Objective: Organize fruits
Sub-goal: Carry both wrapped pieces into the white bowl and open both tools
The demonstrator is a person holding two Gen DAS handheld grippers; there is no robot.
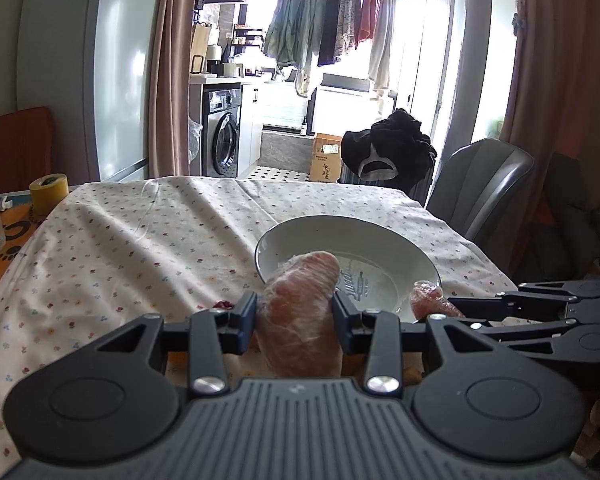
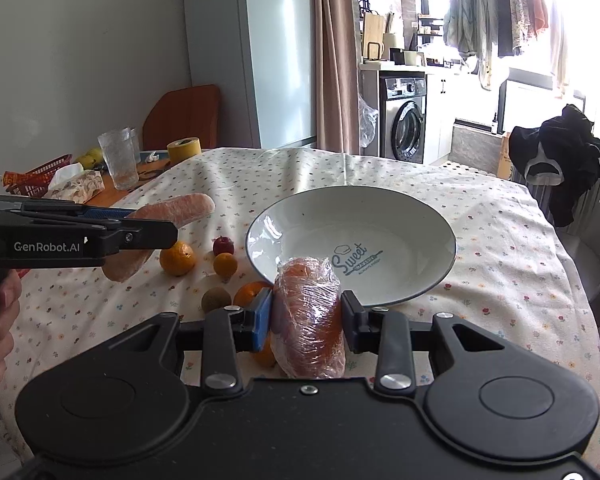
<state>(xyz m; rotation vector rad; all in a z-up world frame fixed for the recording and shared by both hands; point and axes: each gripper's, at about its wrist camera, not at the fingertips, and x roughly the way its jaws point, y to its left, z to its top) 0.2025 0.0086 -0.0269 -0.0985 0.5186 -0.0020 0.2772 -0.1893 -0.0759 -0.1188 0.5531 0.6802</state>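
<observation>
My left gripper (image 1: 296, 320) is shut on a long film-wrapped orange vegetable (image 1: 300, 312), held above the cloth just short of the white plate (image 1: 380, 236). It also shows from the side in the right wrist view (image 2: 168, 216). My right gripper (image 2: 306, 320) is shut on a shorter film-wrapped orange piece (image 2: 308, 316) at the near rim of the empty plate (image 2: 420, 216). Loose on the cloth left of the plate lie two oranges (image 2: 177, 258), a small orange fruit (image 2: 225, 265), a small red apple (image 2: 223, 245) and a kiwi (image 2: 216, 300).
A floral cloth (image 2: 500, 280) covers the table. At the far left stand a glass (image 2: 118, 160), a yellow tape roll (image 2: 183, 149), a tissue pack (image 2: 78, 184) and a red basket (image 2: 40, 176). A grey chair (image 1: 480, 184) stands at the right.
</observation>
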